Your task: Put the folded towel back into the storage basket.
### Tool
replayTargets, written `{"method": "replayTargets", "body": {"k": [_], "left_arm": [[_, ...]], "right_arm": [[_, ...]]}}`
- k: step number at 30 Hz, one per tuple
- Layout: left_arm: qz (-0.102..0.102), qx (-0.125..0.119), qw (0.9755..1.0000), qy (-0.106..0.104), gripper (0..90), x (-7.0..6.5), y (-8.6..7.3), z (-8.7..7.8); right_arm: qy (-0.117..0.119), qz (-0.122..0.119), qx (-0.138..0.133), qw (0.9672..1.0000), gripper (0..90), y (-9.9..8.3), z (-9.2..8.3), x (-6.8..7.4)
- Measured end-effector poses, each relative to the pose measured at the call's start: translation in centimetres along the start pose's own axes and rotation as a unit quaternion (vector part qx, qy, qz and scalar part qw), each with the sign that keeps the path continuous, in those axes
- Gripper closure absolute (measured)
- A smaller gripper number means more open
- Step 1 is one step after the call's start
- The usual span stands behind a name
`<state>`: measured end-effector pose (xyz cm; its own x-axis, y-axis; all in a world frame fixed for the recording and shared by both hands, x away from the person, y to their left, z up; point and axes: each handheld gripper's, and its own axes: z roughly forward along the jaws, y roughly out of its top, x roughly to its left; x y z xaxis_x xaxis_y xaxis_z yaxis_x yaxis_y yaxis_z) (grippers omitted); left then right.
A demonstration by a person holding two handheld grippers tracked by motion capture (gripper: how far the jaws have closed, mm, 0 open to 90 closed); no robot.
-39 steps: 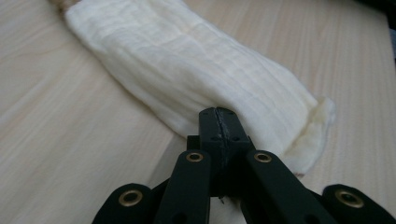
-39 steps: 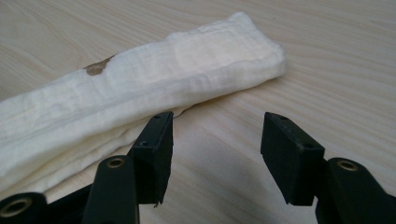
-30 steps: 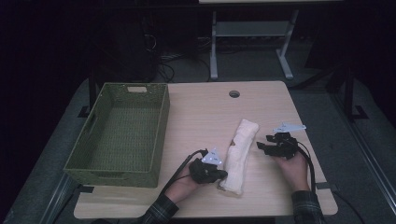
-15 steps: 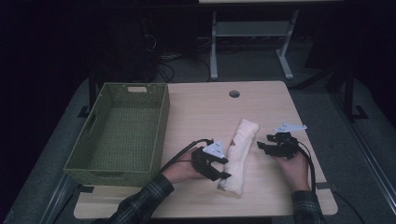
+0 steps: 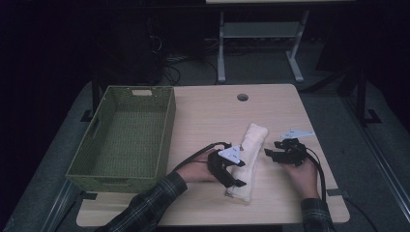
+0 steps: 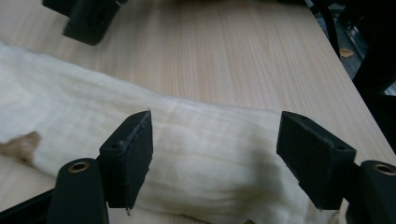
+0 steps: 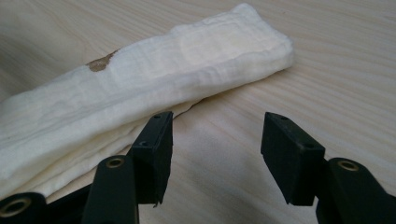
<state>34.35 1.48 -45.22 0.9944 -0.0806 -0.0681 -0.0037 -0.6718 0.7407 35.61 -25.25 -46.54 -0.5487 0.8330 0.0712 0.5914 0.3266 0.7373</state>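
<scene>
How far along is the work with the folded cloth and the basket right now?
Done: the cream cloth lies folded into a long strip on the table. In hand: the left gripper has just been opening over the cloth's near end, pads clear; the right gripper waits open beside it. Left, probably: the green basket is empty.

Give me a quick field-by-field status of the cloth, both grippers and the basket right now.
cloth: folded white cloth lying flat on the table, a small brown stain on it
left gripper: left gripper open over the cloth's near end; its jaws have just been opening, pads not pressing the fabric
right gripper: right gripper open, beside the cloth, nothing between the jaws
basket: green woven basket at the table's left side, apart from the cloth
</scene>
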Motion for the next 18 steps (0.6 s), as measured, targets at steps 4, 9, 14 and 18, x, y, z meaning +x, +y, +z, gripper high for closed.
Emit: {"method": "replayTargets", "body": {"k": [4, 9, 14, 18], "left_arm": [[0.005, 0.027, 0.9996, -0.011, 23.5, 0.0, -0.5, 1.2], [-0.005, 0.024, 0.9997, -0.007, 23.2, 0.1, -0.9, 1.8], [0.001, 0.029, 0.9995, 0.009, 33.2, -0.1, -0.9, 1.6], [-0.009, 0.031, 0.9995, 0.002, 58.3, -0.3, -0.9, 1.2]], "right_arm": [[0.000, 0.002, -0.001, 1.0000, 43.2, -0.1, 0.0, -0.1], [0.000, 0.004, -0.003, 1.0000, 43.2, -0.1, -0.2, -0.3], [-0.001, 0.004, -0.004, 1.0000, 43.2, -0.1, -0.2, -0.3], [0.003, 0.001, -0.005, 1.0000, 42.2, 0.3, -0.1, -0.4]]}}
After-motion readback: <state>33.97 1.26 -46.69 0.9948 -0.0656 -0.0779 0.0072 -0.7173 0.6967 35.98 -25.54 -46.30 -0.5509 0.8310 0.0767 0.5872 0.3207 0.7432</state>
